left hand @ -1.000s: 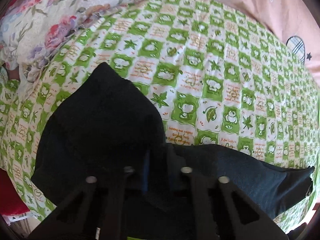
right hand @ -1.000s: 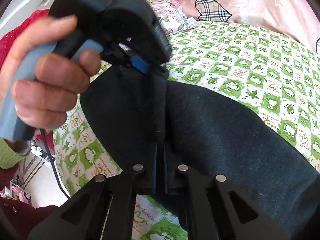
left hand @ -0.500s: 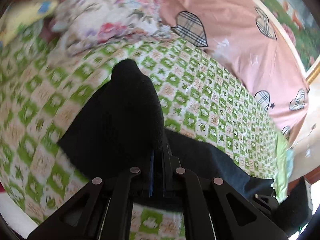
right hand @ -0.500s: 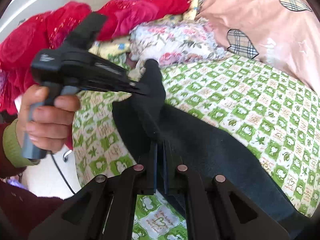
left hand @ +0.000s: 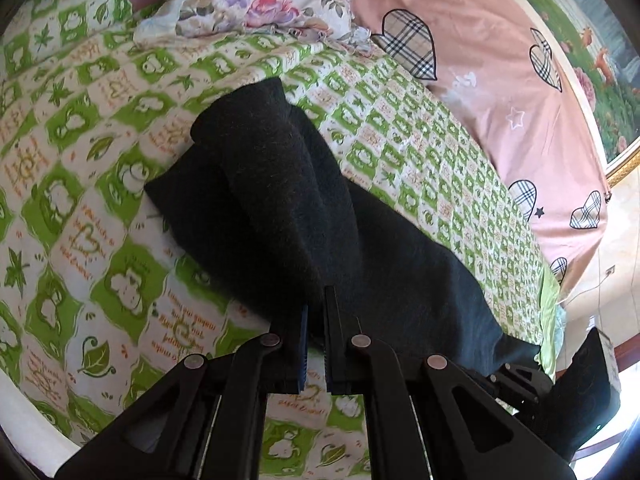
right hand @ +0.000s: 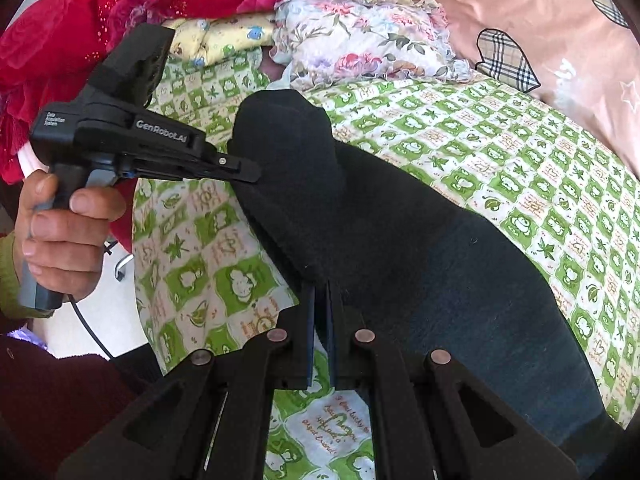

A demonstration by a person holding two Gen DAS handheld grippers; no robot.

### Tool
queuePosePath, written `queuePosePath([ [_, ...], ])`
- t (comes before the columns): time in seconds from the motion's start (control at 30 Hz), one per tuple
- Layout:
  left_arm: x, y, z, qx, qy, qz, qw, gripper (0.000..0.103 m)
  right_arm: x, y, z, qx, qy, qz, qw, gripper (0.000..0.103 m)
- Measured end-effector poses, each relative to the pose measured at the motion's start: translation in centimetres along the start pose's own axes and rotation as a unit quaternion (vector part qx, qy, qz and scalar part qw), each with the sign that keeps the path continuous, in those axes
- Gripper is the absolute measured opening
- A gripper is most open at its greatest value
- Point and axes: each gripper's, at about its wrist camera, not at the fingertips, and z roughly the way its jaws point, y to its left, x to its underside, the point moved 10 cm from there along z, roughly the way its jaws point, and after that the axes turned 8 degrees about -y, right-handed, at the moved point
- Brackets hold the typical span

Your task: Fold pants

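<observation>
I see the bed [left hand: 100, 128] under a green checked sheet, a pink quilt [left hand: 492, 80] along its far edge and a floral pillow [right hand: 360, 48] beside it. The dark pants [right hand: 400, 240] lie near its front edge, pinched by both my left tool [left hand: 314, 312] and right tool [right hand: 320, 300].

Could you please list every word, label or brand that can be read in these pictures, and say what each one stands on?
"GenRobot.AI": white letters on the side of the left gripper.
"Data Acquisition System": tiny white label at that gripper's rear; only roughly legible.
Orange script on the green checked sheet: too small and distorted to read.
</observation>
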Motion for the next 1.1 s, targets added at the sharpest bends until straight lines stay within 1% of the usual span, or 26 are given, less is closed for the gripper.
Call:
queuePosePath([
  [0.13, 0.8, 0.9, 0.2, 0.002, 0.013, -0.005, 0.9999, 0.005, 0.5, 0.1, 0.6, 0.001, 0.018, 0.003, 1.000, 0.006],
  [0.2, 1.0, 1.2, 0.0, 0.004, 0.016, -0.004, 0.9999, 0.007, 0.6, 0.1, 0.8, -0.001, 0.025, 0.009, 1.000, 0.008],
  [0.3, 0.9, 1.9, -0.7, -0.001, 0.016, -0.004, 0.9999, 0.014, 0.6, 0.2, 0.4, -0.011, 0.025, 0.021, 0.999, 0.017],
  [0.33, 0.8, 2.3, -1.1, -0.005, 0.014, -0.006, 0.9999, 0.017, 0.5, 0.2, 0.2, -0.012, 0.022, 0.024, 0.999, 0.022],
  [0.37, 0.7, 2.8, -1.4, -0.010, 0.015, -0.011, 0.9998, 0.028, 0.4, 0.2, 0.0, -0.013, 0.019, 0.027, 0.999, 0.029],
  [0.4, 0.6, 3.4, -1.7, -0.016, 0.016, -0.020, 0.9995, 0.036, 0.2, 0.1, -0.4, -0.016, 0.013, 0.032, 0.999, 0.033],
  [0.43, 0.4, 3.8, -1.8, -0.020, 0.015, -0.027, 0.9993, 0.048, -0.1, 0.0, -0.8, -0.017, 0.006, 0.038, 0.999, 0.035],
  [0.5, -0.1, 4.9, -2.3, -0.030, 0.009, -0.047, 0.9984, 0.055, -0.8, -0.5, -1.4, -0.021, -0.006, 0.054, 0.998, 0.035],
  [0.53, -0.3, 5.3, -2.4, -0.033, 0.011, -0.057, 0.9977, 0.065, -1.0, -0.7, -1.6, -0.021, -0.011, 0.060, 0.998, 0.035],
  [0.57, -0.6, 5.9, -2.4, -0.039, 0.016, -0.070, 0.9967, 0.070, -1.5, -1.3, -1.9, -0.018, -0.018, 0.070, 0.997, 0.035],
  [0.67, -1.6, 6.6, -2.2, -0.043, 0.021, -0.093, 0.9946, 0.072, -2.9, -3.7, -2.5, -0.008, -0.040, 0.110, 0.993, 0.035],
  [0.73, -2.0, 6.6, -1.8, -0.050, 0.026, -0.090, 0.9943, 0.073, -3.9, -6.0, -2.7, 0.005, -0.053, 0.140, 0.989, 0.035],
  [0.87, -2.8, 6.8, -0.7, -0.076, 0.033, -0.082, 0.9932, 0.073, -5.6, -10.1, -1.8, 0.025, -0.059, 0.175, 0.982, 0.035],
  [0.97, -3.3, 7.3, 0.2, -0.088, 0.034, -0.082, 0.9922, 0.073, -6.1, -12.6, 0.1, 0.034, -0.038, 0.190, 0.980, 0.035],
  [1.03, -3.5, 7.5, 0.7, -0.089, 0.034, -0.082, 0.9920, 0.072, -6.2, -13.6, 1.4, 0.028, -0.019, 0.192, 0.981, 0.035],
  [1.1, -3.7, 7.6, 1.1, -0.090, 0.033, -0.076, 0.9925, 0.071, -5.8, -14.3, 3.4, 0.022, 0.016, 0.183, 0.983, 0.035],
])
